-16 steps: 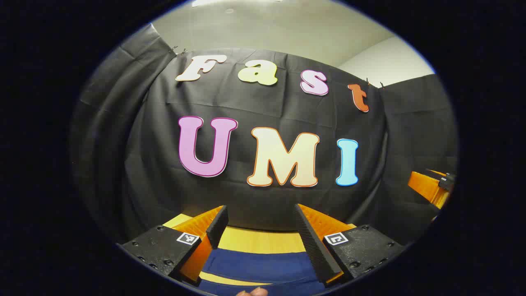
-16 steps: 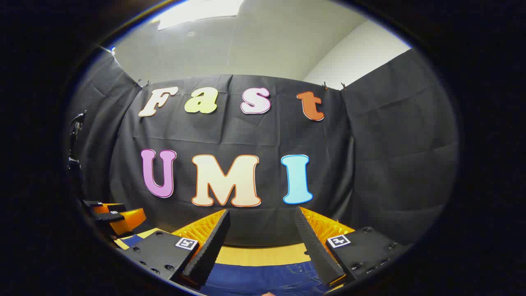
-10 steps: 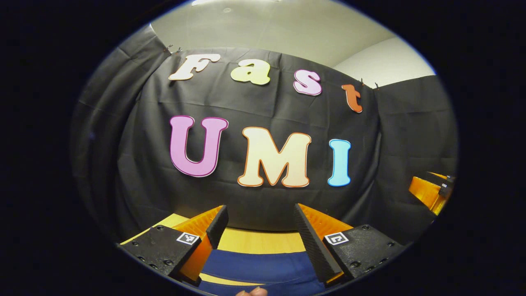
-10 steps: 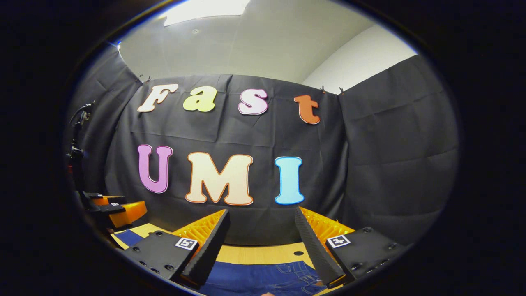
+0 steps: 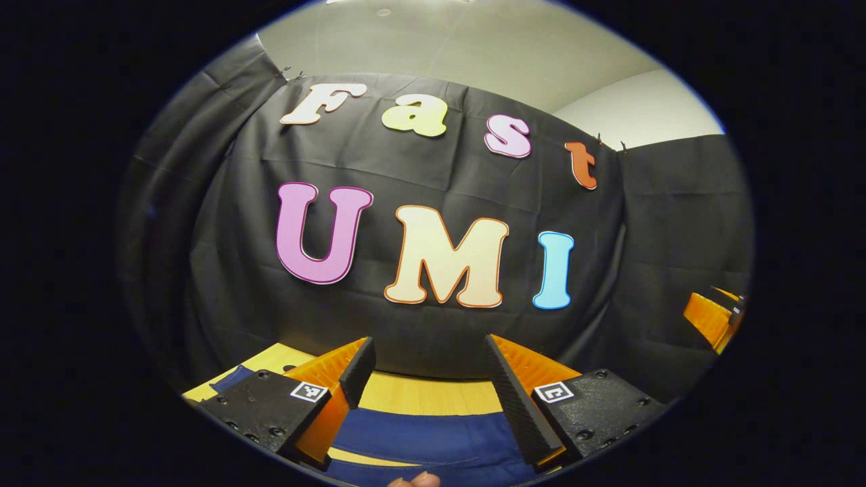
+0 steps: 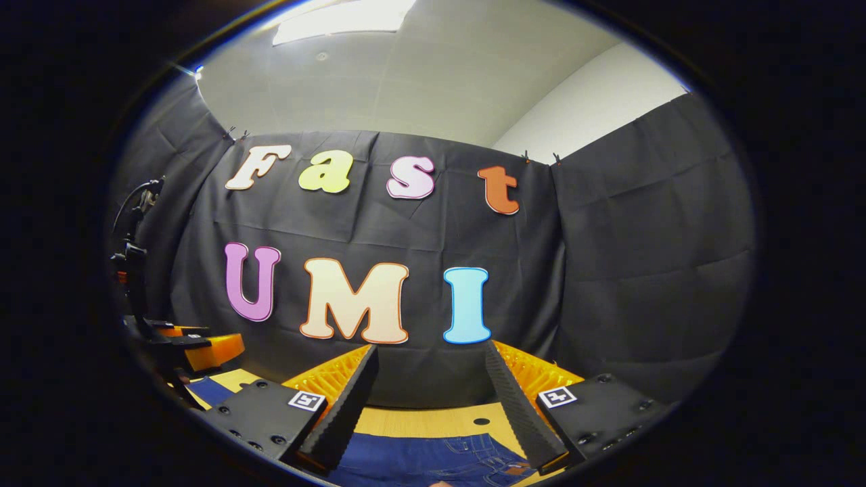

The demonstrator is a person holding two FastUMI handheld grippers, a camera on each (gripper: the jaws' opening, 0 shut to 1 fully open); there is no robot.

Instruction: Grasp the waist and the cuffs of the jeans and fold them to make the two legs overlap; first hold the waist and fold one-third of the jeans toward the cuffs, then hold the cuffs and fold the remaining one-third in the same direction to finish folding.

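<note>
Left gripper view has my left gripper (image 5: 426, 379) spread wide and held level above the jeans (image 5: 433, 439), which lie flat on the table (image 5: 419, 396) just under the fingers, so I read this as lining up before a first grasp. Right gripper view has my right gripper (image 6: 433, 385) equally spread over the stitched waist end of the denim, pinching nothing, with the other gripper off to its left, one for each end.
</note>
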